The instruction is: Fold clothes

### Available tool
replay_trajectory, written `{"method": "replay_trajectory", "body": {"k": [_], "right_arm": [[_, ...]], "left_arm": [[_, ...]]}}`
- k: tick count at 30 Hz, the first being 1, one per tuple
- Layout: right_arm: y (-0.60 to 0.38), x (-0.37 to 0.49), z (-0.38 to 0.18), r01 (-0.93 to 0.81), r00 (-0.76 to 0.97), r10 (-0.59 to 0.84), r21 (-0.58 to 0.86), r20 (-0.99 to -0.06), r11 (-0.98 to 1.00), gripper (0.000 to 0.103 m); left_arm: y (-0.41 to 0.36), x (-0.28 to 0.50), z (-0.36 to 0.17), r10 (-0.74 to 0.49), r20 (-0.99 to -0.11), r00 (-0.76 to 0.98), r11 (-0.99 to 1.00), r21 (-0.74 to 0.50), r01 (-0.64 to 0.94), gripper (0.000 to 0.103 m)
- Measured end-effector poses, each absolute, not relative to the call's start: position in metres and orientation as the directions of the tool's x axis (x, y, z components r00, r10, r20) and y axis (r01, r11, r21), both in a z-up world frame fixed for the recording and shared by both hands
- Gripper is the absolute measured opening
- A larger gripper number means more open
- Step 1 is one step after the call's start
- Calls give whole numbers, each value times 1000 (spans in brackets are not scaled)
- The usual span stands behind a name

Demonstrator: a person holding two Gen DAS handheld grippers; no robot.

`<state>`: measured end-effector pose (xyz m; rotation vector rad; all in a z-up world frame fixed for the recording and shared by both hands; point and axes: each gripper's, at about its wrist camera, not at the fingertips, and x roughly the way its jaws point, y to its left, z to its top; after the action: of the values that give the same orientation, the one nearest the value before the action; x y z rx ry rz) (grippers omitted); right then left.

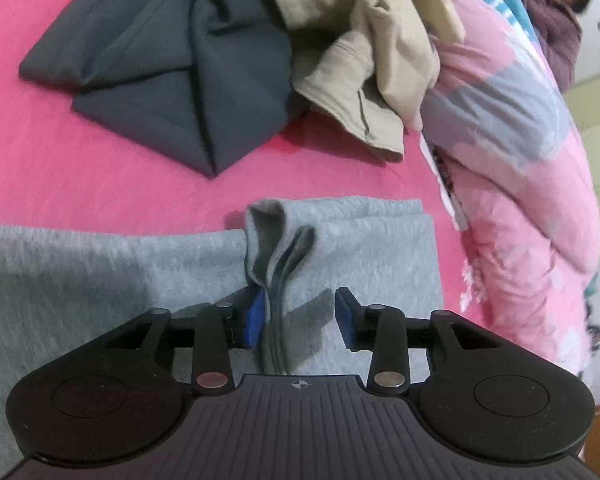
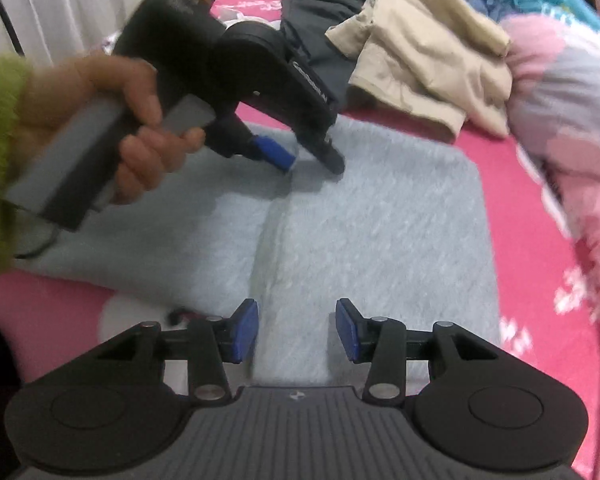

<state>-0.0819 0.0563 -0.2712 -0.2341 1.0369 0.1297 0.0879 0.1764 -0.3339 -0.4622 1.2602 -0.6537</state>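
Our right gripper (image 2: 297,330) hovers with jaws apart over the folded grey garment (image 2: 364,240) on the pink bed (image 2: 532,216); our left gripper (image 1: 300,316), also parted, straddles a raised fold.

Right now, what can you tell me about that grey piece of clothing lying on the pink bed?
The grey garment looks like soft, fuzzy fleece or sweatshirt knit. It lies mostly flat on the pink sheet, partly folded, with one panel overlapping another along a straight edge. A pinched ridge of it stands up between the pads of the left claw, touching one pad only. The right claw hangs open over its near edge. A dark grey garment and a beige one lie apart, beyond it.
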Motion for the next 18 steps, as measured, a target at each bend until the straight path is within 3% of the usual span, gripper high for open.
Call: {"method": "replay_trajectory", "body": {"k": [8,10,12,18], "right_arm": [[2,-41,-236,-226,665,26,-167,-747,960,45],[-12,-27,-232,-335,672,132,-140,-729,932,43],[-11,-9,-236,-466,659,183,-205,-730,861,41],[12,43,-273,-727,541,228,-313,-809,612,40]], "left_arm": [[201,80,-339,-726,-670,157,688,-704,177,38],[206,78,-339,-737,-659,151,676,-709,202,39],[206,77,-338,-741,-658,137,669,-703,242,39],[199,74,-336,-738,-666,114,661,-677,325,39]]}}
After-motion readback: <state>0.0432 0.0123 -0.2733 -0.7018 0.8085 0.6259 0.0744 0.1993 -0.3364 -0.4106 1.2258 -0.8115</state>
